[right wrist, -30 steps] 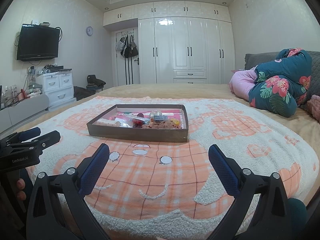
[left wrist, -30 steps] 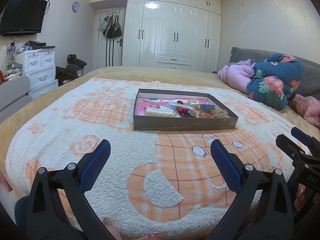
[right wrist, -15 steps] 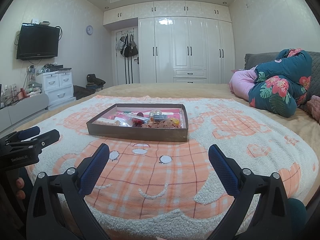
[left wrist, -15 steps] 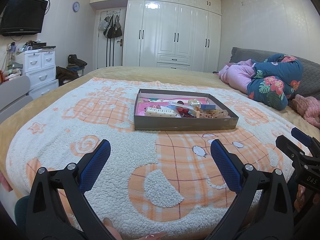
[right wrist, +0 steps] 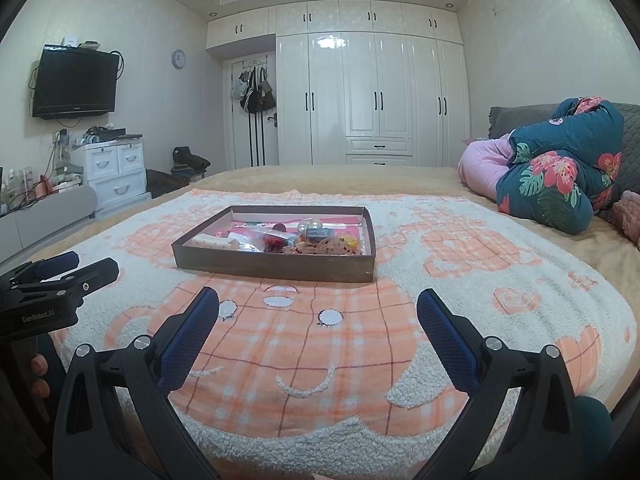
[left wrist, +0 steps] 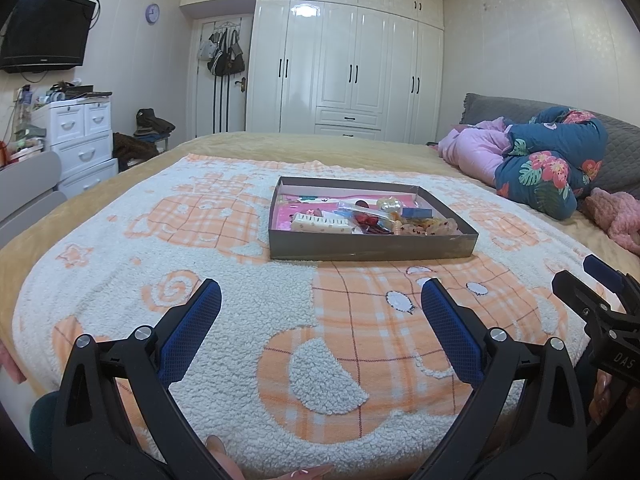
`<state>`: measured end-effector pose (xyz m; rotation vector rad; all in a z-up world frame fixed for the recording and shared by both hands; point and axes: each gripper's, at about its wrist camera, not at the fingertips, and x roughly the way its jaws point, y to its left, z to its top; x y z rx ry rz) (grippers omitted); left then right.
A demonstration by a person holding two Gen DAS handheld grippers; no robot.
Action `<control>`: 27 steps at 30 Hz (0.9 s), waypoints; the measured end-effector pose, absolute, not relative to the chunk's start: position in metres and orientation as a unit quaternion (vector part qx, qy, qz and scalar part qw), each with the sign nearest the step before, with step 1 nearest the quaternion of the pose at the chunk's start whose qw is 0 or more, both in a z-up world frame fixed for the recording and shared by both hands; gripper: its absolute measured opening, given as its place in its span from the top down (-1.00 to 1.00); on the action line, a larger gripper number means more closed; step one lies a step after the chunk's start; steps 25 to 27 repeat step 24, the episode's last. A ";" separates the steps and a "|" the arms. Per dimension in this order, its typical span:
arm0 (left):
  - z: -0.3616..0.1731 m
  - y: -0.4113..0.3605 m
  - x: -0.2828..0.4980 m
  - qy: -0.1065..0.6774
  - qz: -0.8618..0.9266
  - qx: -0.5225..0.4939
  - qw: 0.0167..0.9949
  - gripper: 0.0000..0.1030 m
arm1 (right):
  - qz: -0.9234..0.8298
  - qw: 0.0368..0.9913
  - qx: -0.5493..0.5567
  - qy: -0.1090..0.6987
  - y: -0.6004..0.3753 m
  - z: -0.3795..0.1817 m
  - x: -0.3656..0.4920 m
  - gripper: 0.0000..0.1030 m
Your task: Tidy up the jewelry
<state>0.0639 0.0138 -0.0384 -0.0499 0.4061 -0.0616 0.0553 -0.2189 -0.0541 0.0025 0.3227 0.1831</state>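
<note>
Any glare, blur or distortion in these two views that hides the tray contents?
Left wrist: sharp, strong fisheye bending, glare only on the wardrobe; the tray is evenly lit, items small. Right wrist: same curvature, wardrobe glare, tray unshadowed.

Fleecy nubby blanket (left wrist: 224, 264), matt cardboard tray (left wrist: 372, 246), glossy wardrobe (left wrist: 344, 68)

Open blanket (left wrist: 248, 320) lies between both grippers and the shallow box (left wrist: 372, 246), with nothing standing on it. The box's low front wall is the only barrier to its contents (packed toward the right half). The bundled quilt (right wrist: 560, 176) sits well apart at the right.
</note>
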 end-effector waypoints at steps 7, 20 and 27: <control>-0.040 0.015 0.064 0.205 -0.029 -0.024 0.978 -0.78 | 0.091 0.983 0.002 0.160 -0.219 -0.054 0.055 -0.88; -0.049 0.028 0.091 0.255 -0.006 -0.044 0.966 -0.78 | 0.075 0.978 0.032 0.190 -0.233 -0.057 0.076 -0.88; -0.050 0.073 0.144 0.295 0.039 -0.071 0.952 -0.78 | 0.016 0.970 0.054 0.237 -0.271 -0.048 0.144 -0.88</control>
